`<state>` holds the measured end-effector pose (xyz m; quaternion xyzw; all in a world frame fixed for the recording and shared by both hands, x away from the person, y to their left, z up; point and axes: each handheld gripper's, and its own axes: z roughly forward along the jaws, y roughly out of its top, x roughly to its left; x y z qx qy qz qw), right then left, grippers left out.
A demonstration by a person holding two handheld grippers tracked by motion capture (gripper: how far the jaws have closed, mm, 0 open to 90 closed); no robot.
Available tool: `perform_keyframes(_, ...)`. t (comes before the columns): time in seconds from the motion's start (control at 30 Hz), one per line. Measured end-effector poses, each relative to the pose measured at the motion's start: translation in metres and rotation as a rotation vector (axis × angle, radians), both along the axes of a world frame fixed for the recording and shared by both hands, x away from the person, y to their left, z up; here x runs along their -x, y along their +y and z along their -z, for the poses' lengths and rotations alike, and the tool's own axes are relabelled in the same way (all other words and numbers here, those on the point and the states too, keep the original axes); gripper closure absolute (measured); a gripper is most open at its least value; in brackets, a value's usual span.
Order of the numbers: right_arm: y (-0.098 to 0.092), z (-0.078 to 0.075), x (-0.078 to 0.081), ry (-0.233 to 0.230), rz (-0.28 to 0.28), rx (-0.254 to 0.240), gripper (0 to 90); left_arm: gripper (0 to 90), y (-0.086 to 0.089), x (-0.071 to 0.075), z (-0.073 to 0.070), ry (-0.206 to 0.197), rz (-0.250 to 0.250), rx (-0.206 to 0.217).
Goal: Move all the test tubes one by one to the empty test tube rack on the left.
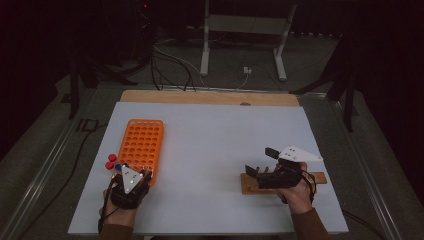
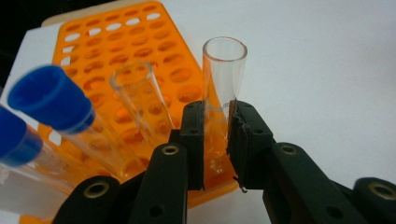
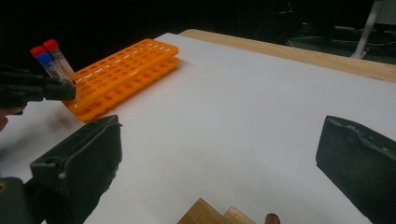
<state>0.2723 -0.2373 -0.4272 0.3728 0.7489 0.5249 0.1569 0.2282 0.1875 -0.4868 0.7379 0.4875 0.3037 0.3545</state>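
An orange tube rack (image 1: 141, 145) lies at the table's left. At its near end my left gripper (image 1: 131, 172) is shut on a clear, uncapped glass tube (image 2: 223, 74), its pads (image 2: 194, 135) pressing both sides. The tube stands upright with its lower end at the rack's near edge. A second uncapped tube (image 2: 135, 93) and blue-capped tubes (image 2: 51, 98) stand close to its left. Red-capped tubes (image 3: 51, 46) stand by the rack too. My right gripper (image 1: 259, 161) hangs open over a wooden block (image 1: 250, 184), with nothing between its jaws.
The white table sheet (image 1: 220, 130) lies bare between the rack and the wooden block. A wooden strip (image 1: 210, 97) runs along the far edge. Beyond it are cables and a white stand (image 1: 240, 30) on the floor.
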Motion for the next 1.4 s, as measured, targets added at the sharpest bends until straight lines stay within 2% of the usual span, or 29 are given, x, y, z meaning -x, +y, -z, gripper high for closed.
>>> perform_keyframes(0.33, 0.002, 0.001, 0.000, 0.004, -0.009, 0.003, 0.5, 76.9, 0.002, -0.001, 0.002, 0.036, -0.007, 0.013)
perform_keyframes(0.5, 0.001, 0.002, 0.000, 0.005, -0.009, 0.004, 0.6, 75.9, 0.004, -0.001, 0.002, 0.048, -0.011, 0.039)
perform_keyframes(0.57, 0.000, 0.002, 0.000, 0.006, -0.006, 0.003, 0.6, 71.7, 0.005, -0.001, 0.001, 0.053, 0.001, 0.063)
perform_keyframes(0.7, -0.003, 0.002, 0.000, 0.008, -0.001, 0.005, 0.6, 59.4, 0.001, 0.003, -0.004, 0.024, 0.007, 0.053)
perform_keyframes(0.8, -0.005, 0.002, 0.000, 0.006, 0.001, 0.004, 0.6, 56.1, 0.000, 0.006, -0.009, -0.001, 0.005, 0.061)
perform_keyframes(0.9, -0.007, 0.003, 0.001, 0.004, 0.003, 0.005, 0.6, 53.2, -0.001, 0.009, -0.015, -0.035, 0.004, 0.051)
perform_keyframes(1.07, -0.011, 0.003, 0.001, 0.000, 0.014, 0.008, 0.6, 45.6, -0.002, 0.013, -0.027, -0.107, 0.007, 0.061)
perform_keyframes(1.23, -0.017, 0.005, 0.002, -0.015, 0.035, 0.020, 0.5, 34.7, 0.002, 0.012, -0.036, -0.182, 0.022, 0.101)
perform_keyframes(1.4, -0.026, 0.011, 0.005, -0.039, 0.058, 0.041, 0.5, 24.3, 0.010, 0.010, -0.037, -0.225, 0.042, 0.155)
